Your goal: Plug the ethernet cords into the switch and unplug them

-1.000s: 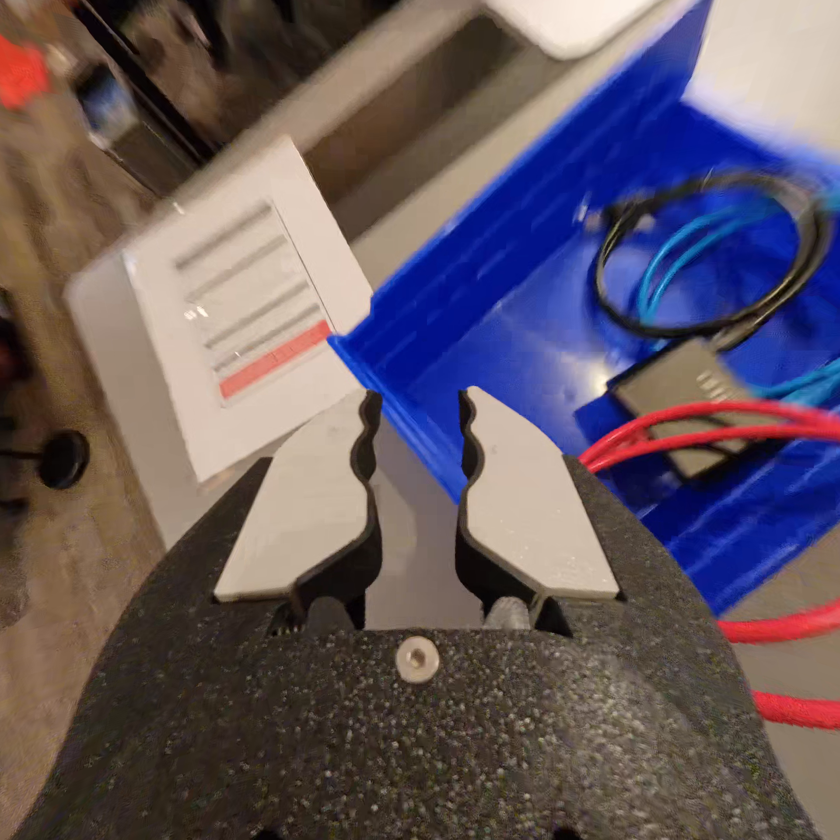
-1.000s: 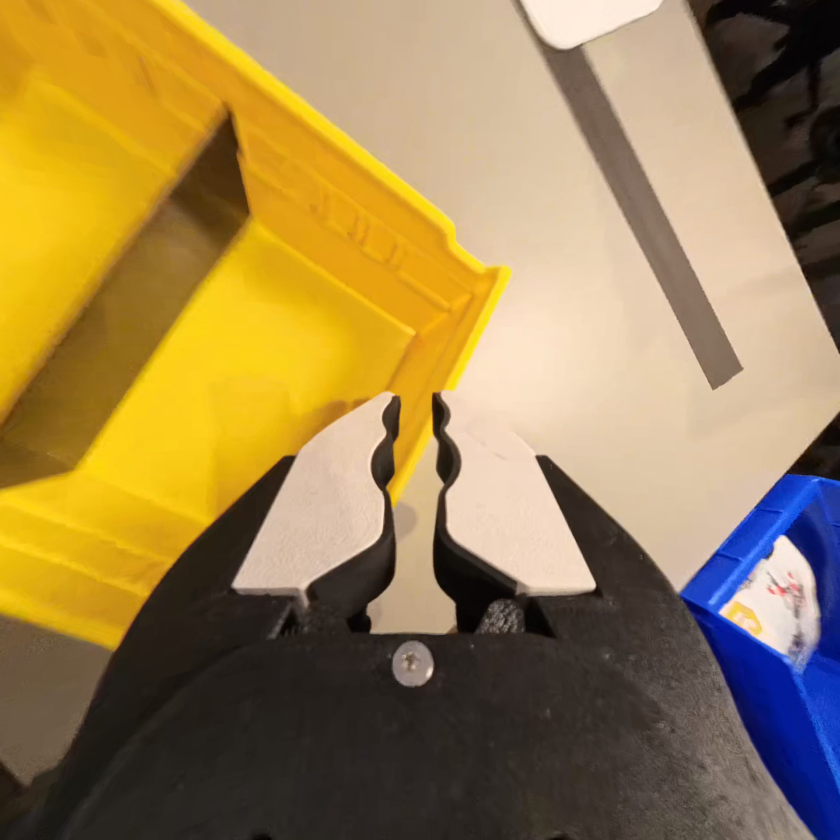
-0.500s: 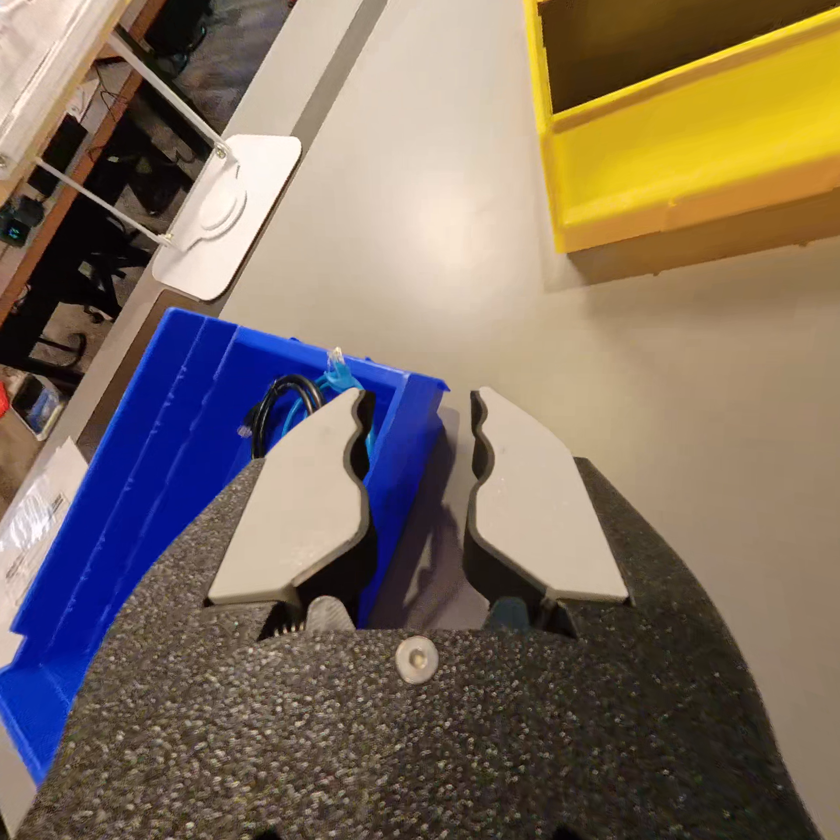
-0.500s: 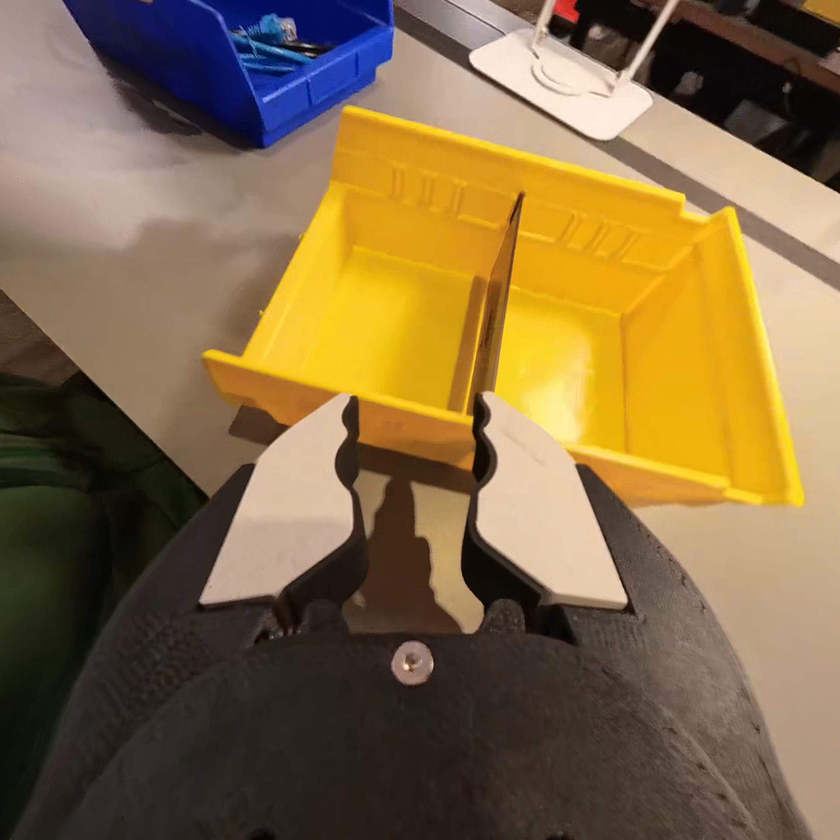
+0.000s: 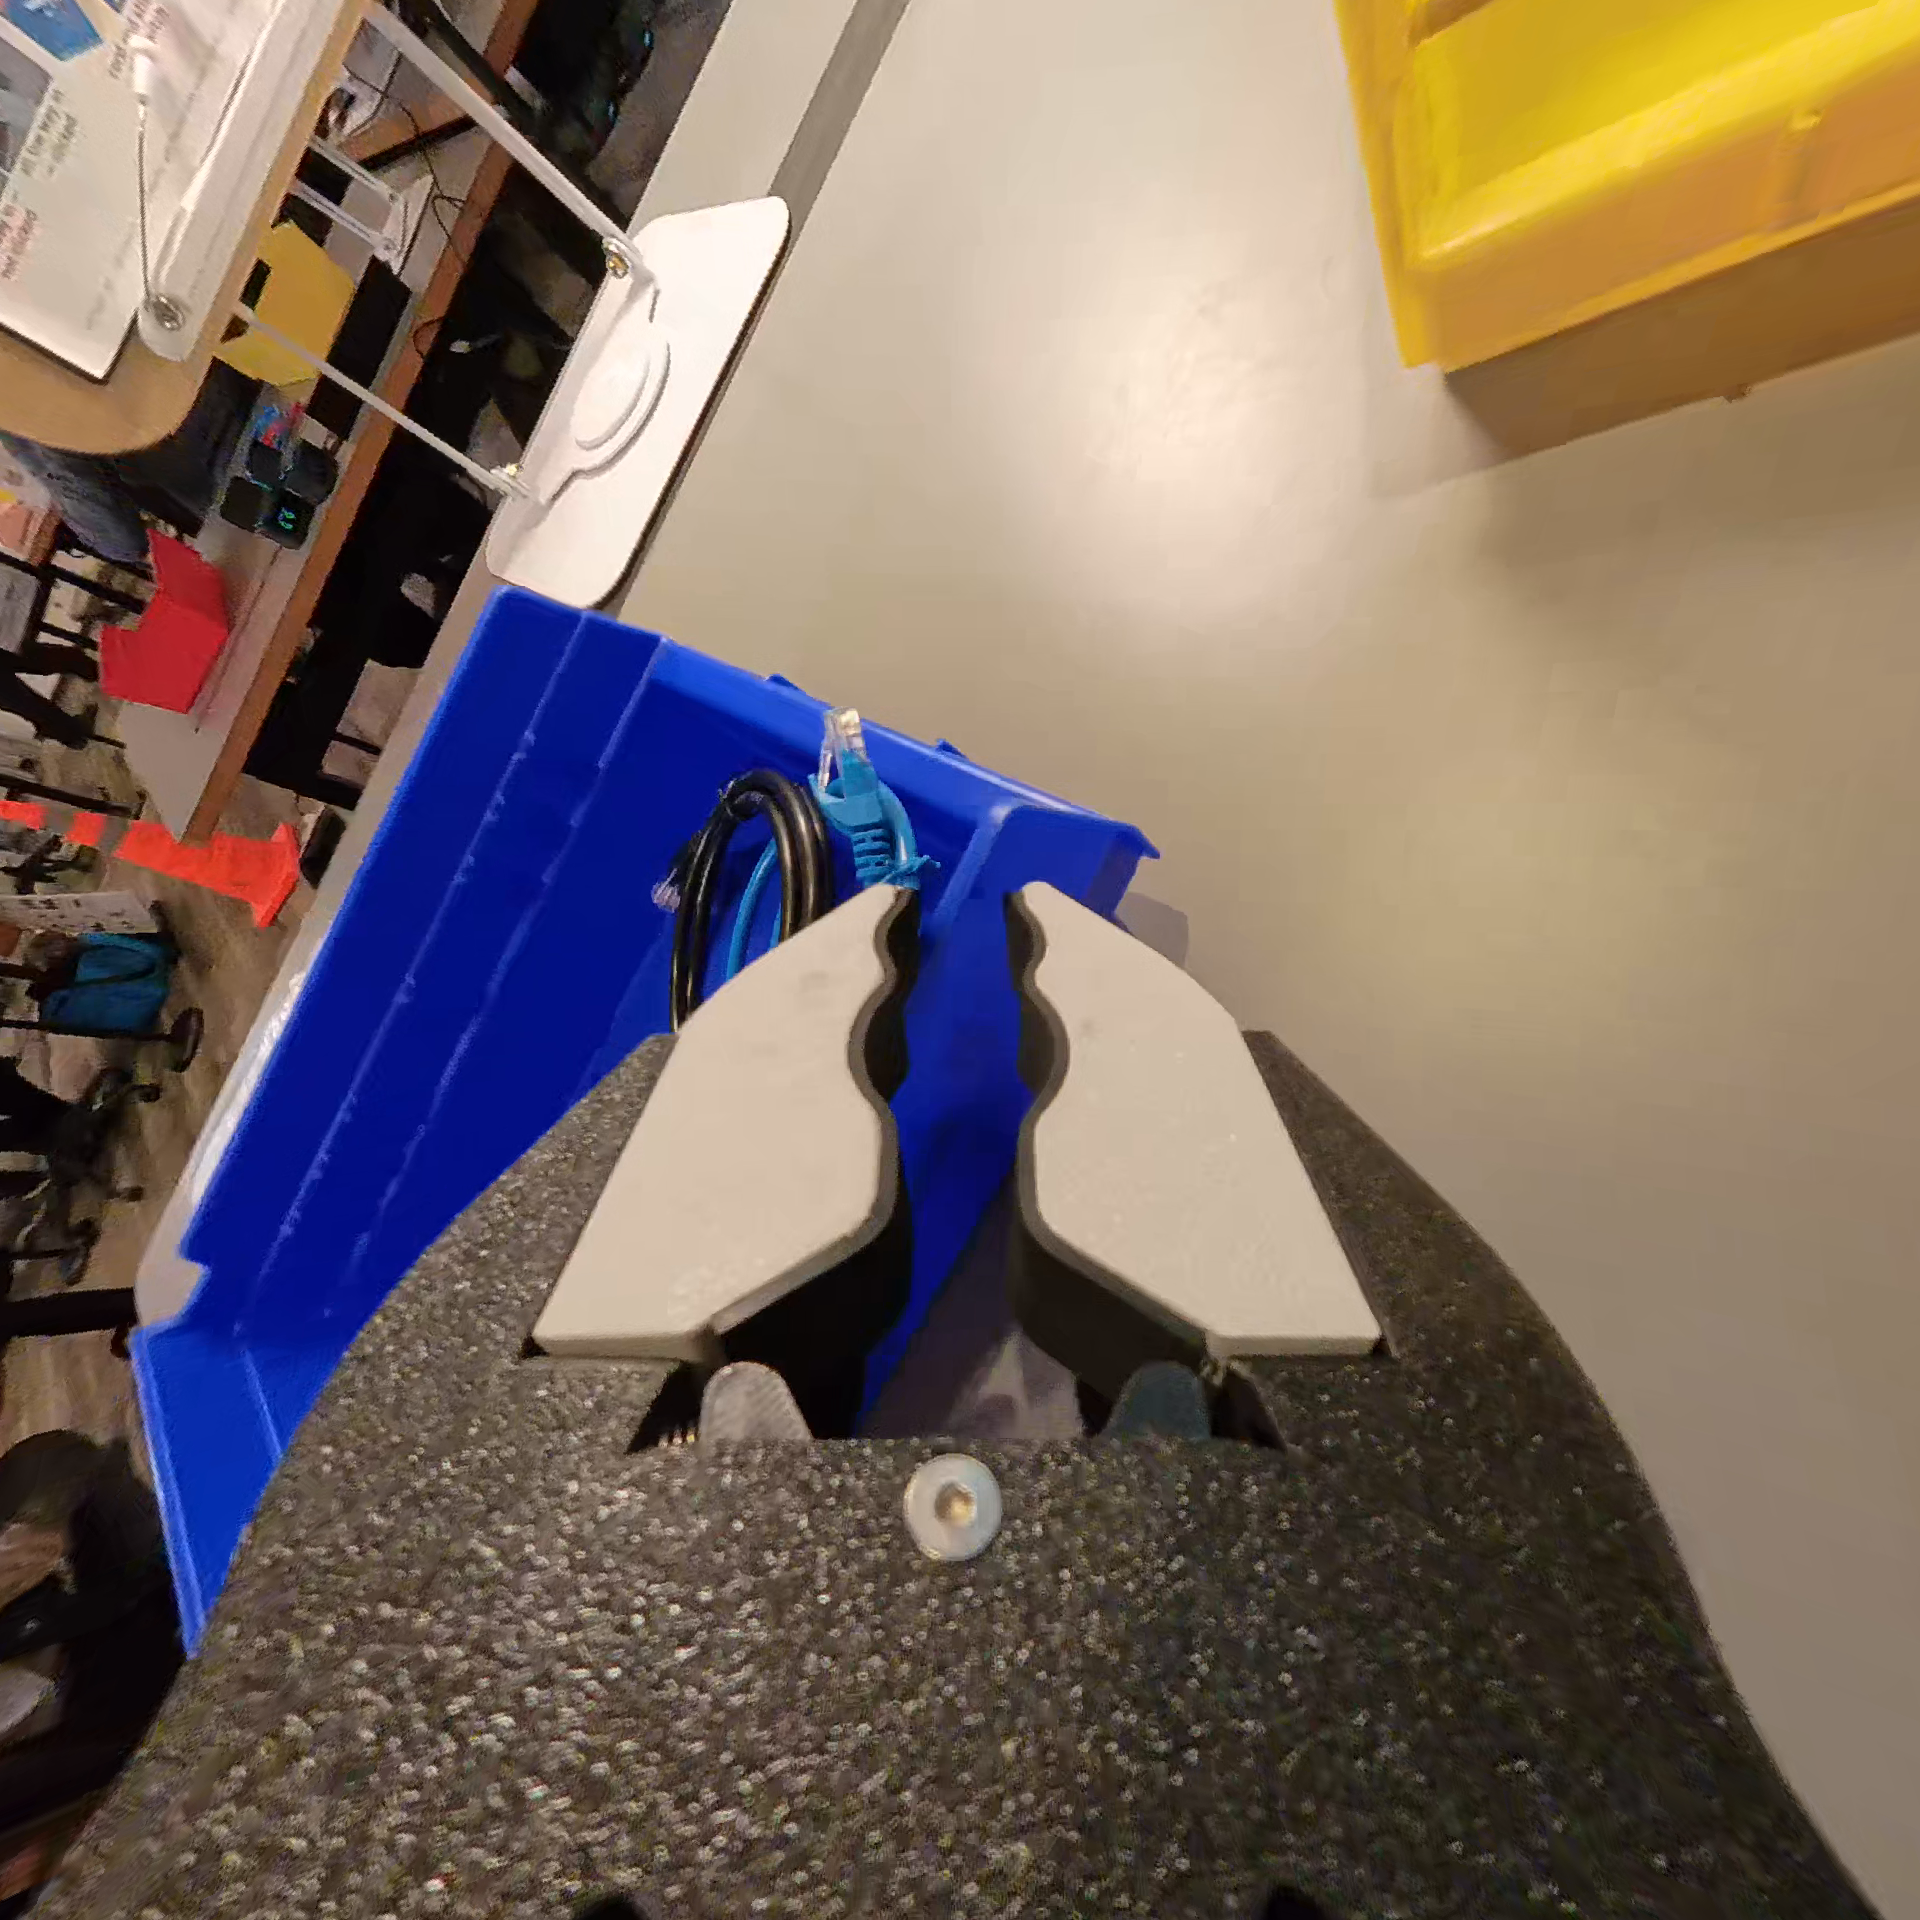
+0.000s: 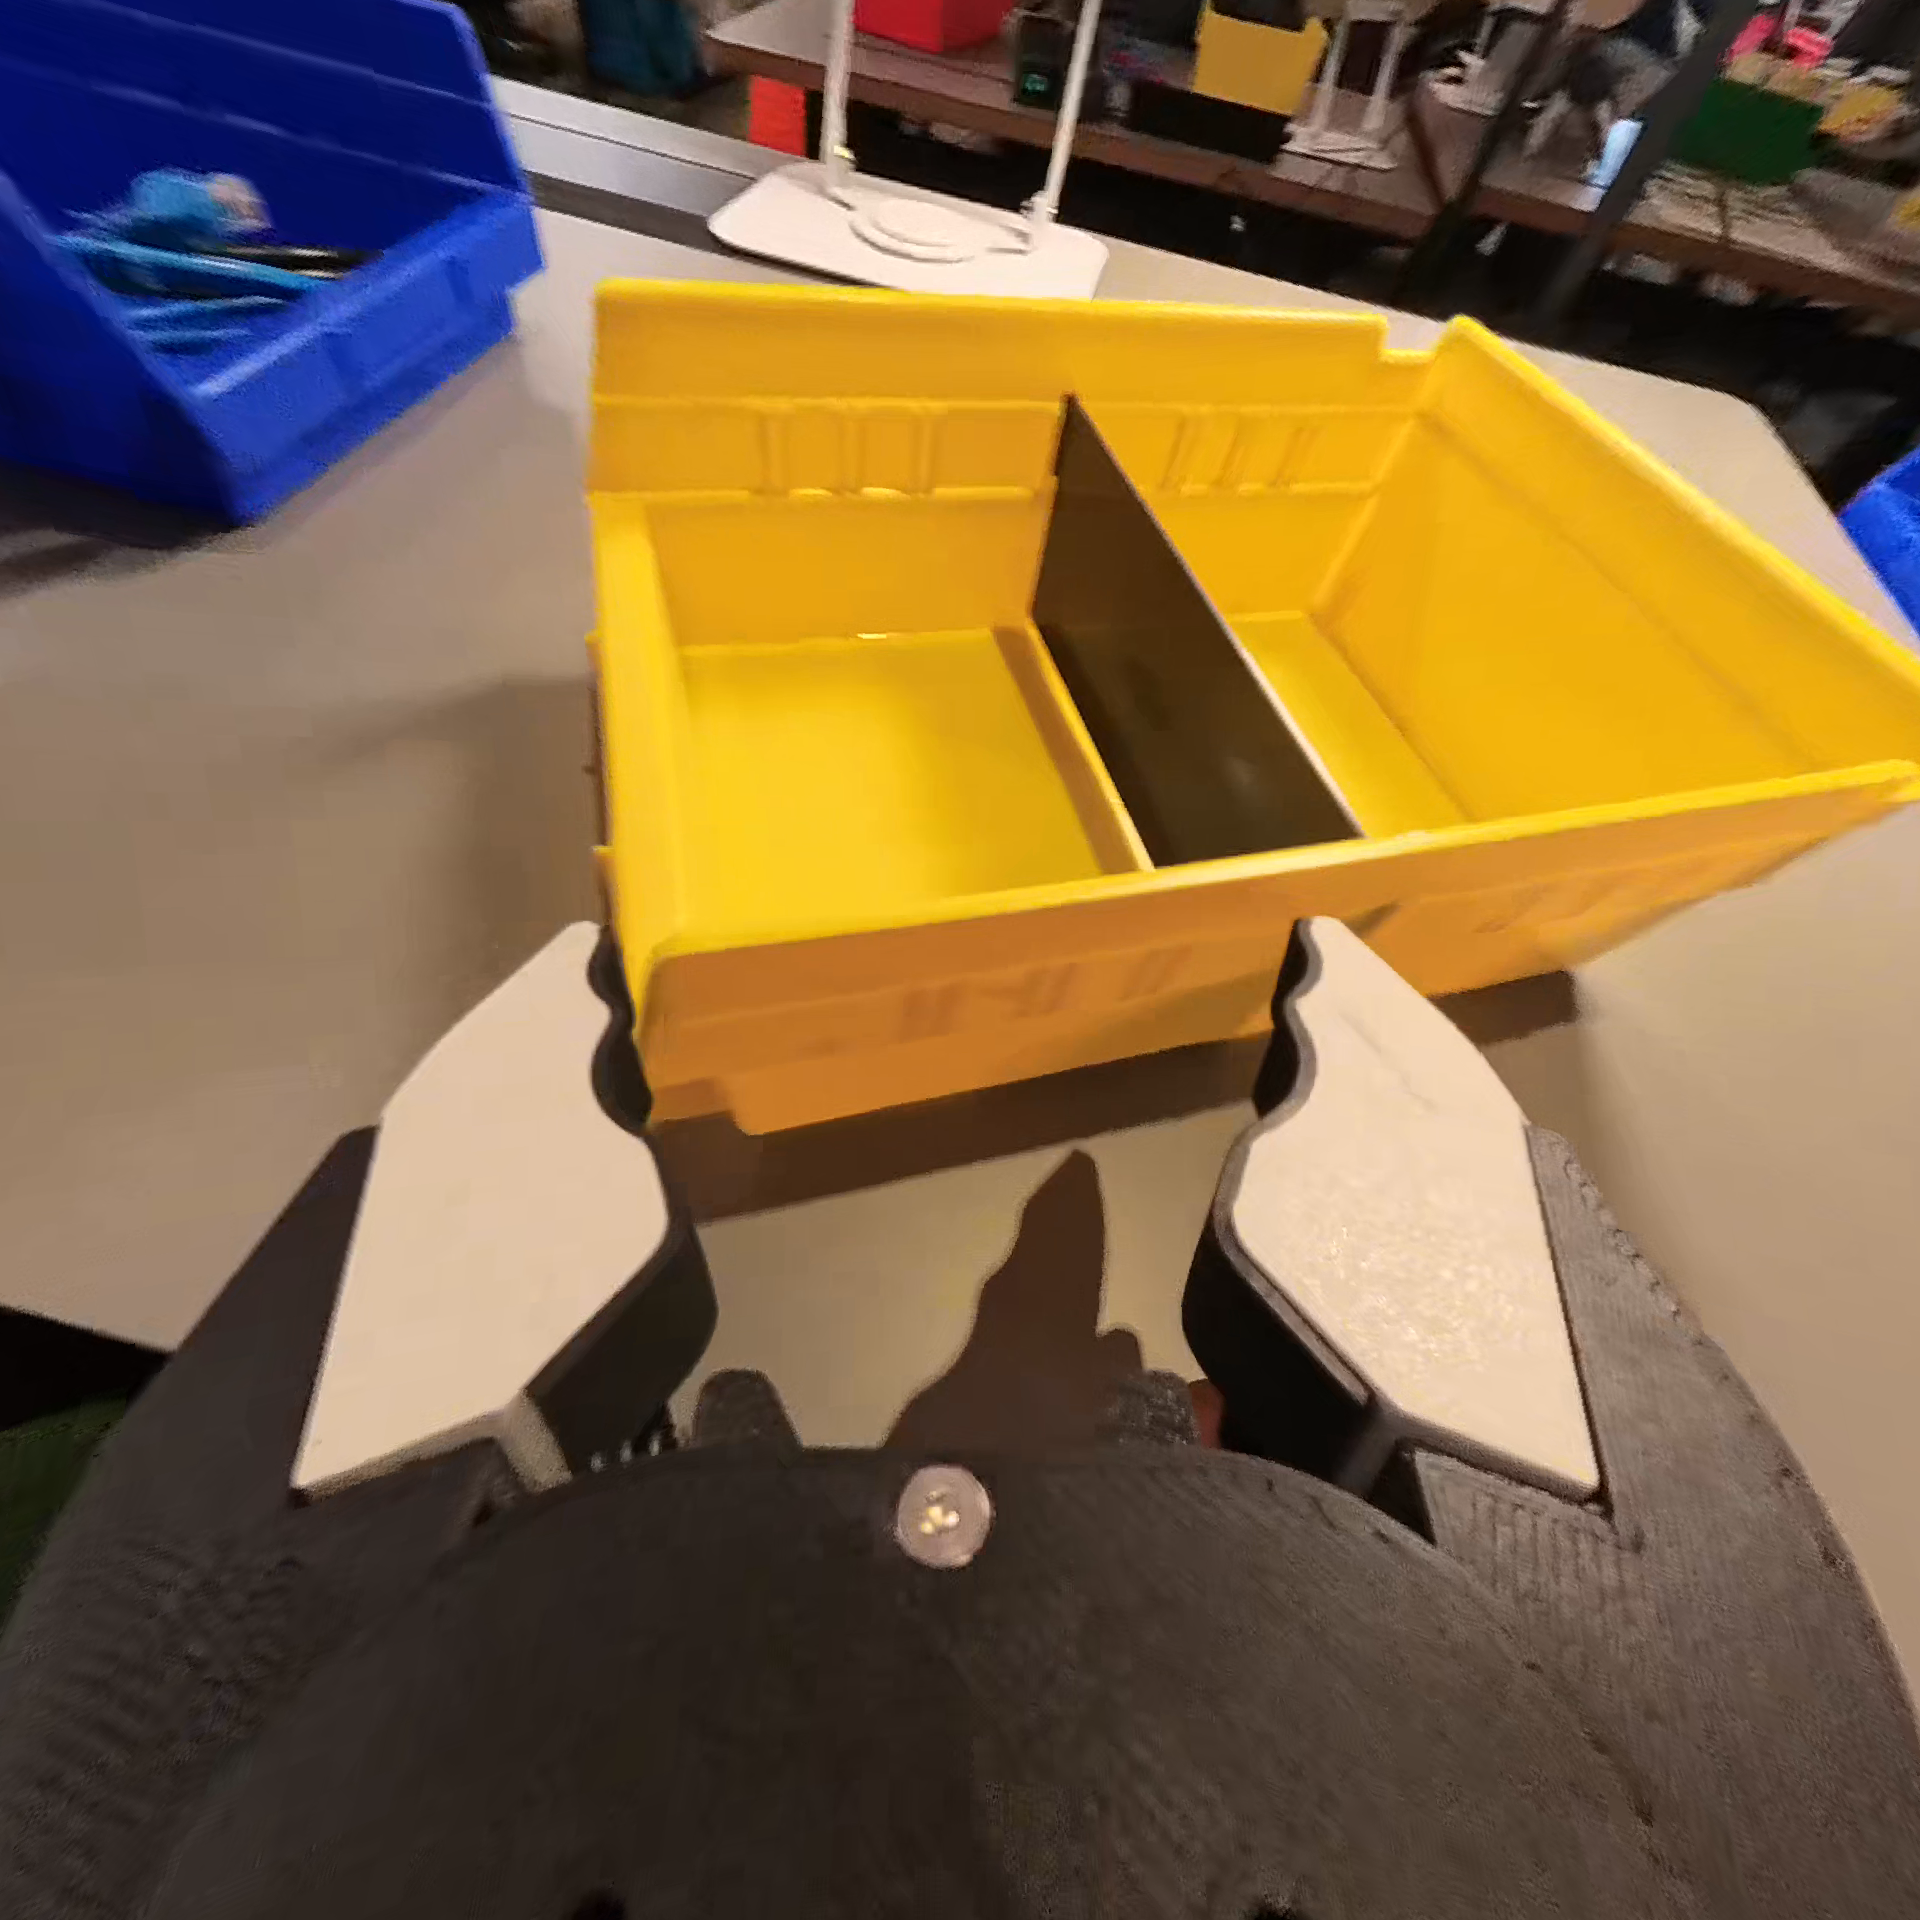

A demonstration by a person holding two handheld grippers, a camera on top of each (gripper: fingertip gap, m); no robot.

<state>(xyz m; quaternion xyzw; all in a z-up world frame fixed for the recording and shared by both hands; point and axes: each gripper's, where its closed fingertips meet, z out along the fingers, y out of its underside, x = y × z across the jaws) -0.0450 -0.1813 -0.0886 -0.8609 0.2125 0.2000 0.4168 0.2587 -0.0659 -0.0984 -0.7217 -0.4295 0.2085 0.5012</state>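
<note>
A blue bin on the grey table holds a coiled black cable and a blue ethernet cord whose clear plug sticks up. No switch shows in either view. My left gripper is over the bin's near corner, empty, its jaws only a narrow gap apart, with the bin wall showing through the gap. My right gripper is wide open and empty just in front of the yellow bin. The blue bin also shows far left in the right wrist view.
The yellow bin has a black divider and two empty compartments; it also shows at the top right of the left wrist view. A white lamp base stands behind it. Another blue bin is at the right edge.
The left view swung from the blue bin's inside to its corner, and its jaws narrowed. The right gripper drew back from the yellow bin and opened wide.
</note>
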